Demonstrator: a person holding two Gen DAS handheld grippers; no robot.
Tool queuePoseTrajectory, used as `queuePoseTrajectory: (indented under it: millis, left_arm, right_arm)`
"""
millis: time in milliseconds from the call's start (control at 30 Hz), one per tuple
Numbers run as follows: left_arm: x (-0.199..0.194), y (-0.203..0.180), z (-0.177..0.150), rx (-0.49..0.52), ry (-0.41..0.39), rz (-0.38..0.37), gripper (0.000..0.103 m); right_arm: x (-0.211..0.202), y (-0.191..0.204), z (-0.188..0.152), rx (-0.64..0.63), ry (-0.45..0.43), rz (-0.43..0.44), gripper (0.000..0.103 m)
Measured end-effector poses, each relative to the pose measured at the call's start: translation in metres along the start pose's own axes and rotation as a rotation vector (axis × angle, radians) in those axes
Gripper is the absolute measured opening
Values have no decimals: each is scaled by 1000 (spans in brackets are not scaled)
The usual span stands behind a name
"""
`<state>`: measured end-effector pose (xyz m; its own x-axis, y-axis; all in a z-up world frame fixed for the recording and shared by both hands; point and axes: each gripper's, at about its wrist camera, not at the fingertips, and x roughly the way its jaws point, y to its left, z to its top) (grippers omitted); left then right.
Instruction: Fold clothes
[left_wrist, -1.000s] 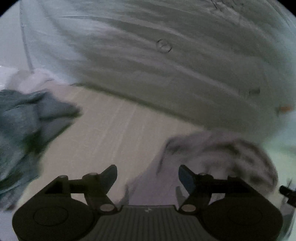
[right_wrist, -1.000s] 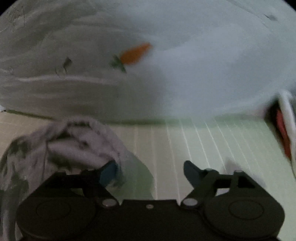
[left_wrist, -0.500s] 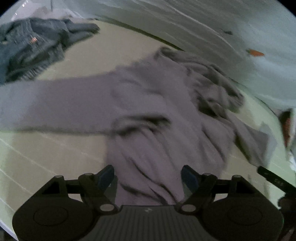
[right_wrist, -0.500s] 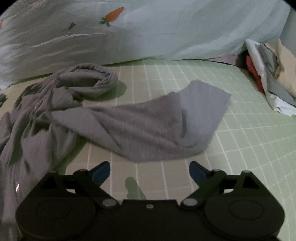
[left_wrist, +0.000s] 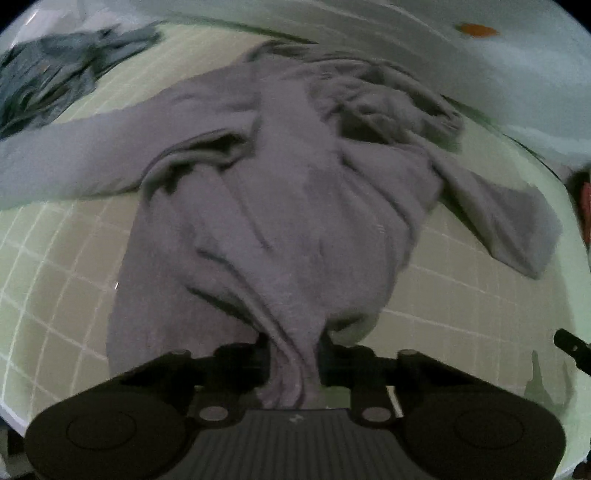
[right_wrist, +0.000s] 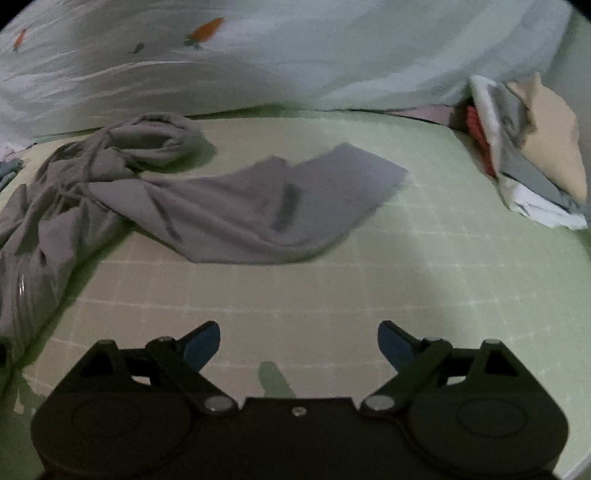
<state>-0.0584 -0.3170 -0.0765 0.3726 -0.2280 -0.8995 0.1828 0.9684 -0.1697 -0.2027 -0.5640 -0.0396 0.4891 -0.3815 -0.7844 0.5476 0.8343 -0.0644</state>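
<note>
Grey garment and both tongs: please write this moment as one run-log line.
left tongs: shut on grey garment | right tongs: open, empty, over green mat | fold: not begun

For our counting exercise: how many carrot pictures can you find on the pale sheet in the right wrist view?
2. One carrot is left of centre near the top of the sheet; a smaller carrot sits at the far left edge. Folds may hide others.

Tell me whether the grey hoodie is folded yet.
Not folded: the grey hoodie lies crumpled, sleeves splayed, hem bunched in the left gripper.
</note>
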Motion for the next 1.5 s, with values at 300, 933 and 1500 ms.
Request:
queuePoseTrajectory:
  millis: [300,933,1500]
  left_arm:
    - [-32,-46,0,86,-71,-152,19]
    - [-59,202,100,-383,-164,-123,39]
    - [-16,231,117,-148,7,-204,63]
  right_arm:
    - [-3,-45,-23,105,23,-40,93]
    - [-5,99,-20,97,39,-16,93]
    - [23,249,14,36,20,129,87]
